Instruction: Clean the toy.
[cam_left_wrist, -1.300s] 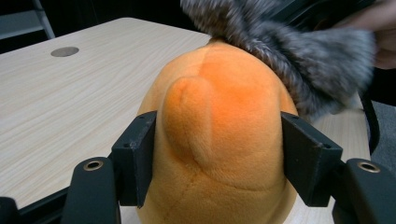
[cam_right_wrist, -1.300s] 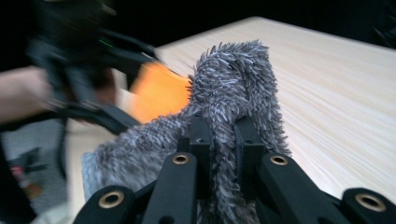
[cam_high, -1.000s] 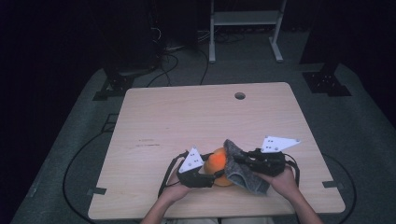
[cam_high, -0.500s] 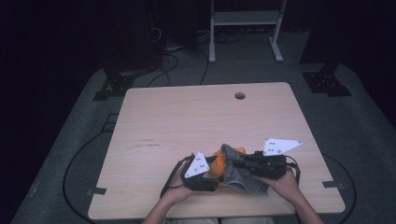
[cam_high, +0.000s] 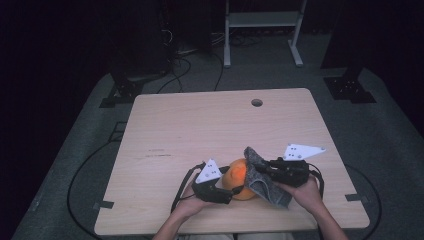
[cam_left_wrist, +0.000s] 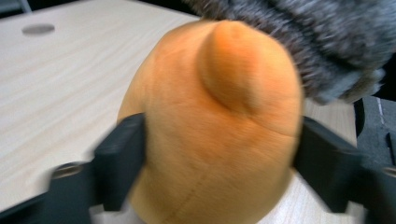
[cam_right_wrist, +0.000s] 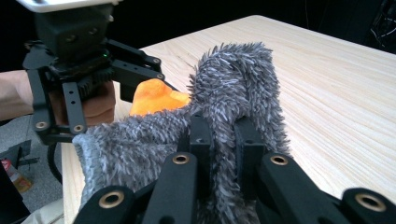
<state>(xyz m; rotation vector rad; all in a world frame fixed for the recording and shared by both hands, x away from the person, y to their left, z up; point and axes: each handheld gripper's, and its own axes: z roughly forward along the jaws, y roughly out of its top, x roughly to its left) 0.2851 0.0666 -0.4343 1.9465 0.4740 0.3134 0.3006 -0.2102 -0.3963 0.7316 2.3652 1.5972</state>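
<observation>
An orange plush toy (cam_high: 239, 175) rests near the table's front edge. My left gripper (cam_high: 239, 186) holds it from the left. In the left gripper view the toy (cam_left_wrist: 210, 130) bulges between the two black jaws, whose pads touch its sides; these jaws have just been opening a little. A grey shaggy cloth (cam_high: 265, 187) hangs against the toy's right side. My right gripper (cam_high: 261, 172) is shut on a fold of the cloth (cam_right_wrist: 233, 84), pinched tight between the jaws (cam_right_wrist: 223, 133). The cloth (cam_left_wrist: 317, 37) covers part of the toy's top.
The light wooden table (cam_high: 200, 125) has a small round hole (cam_high: 257, 102) near its far edge. Both hands work close to the front edge. Cables trail off the table's left side, and a white stand (cam_high: 262, 20) stands on the dark floor beyond.
The grey cloth has brushed across the orange toy and drawn back slightly to the right. Both hands have stayed almost in place.
</observation>
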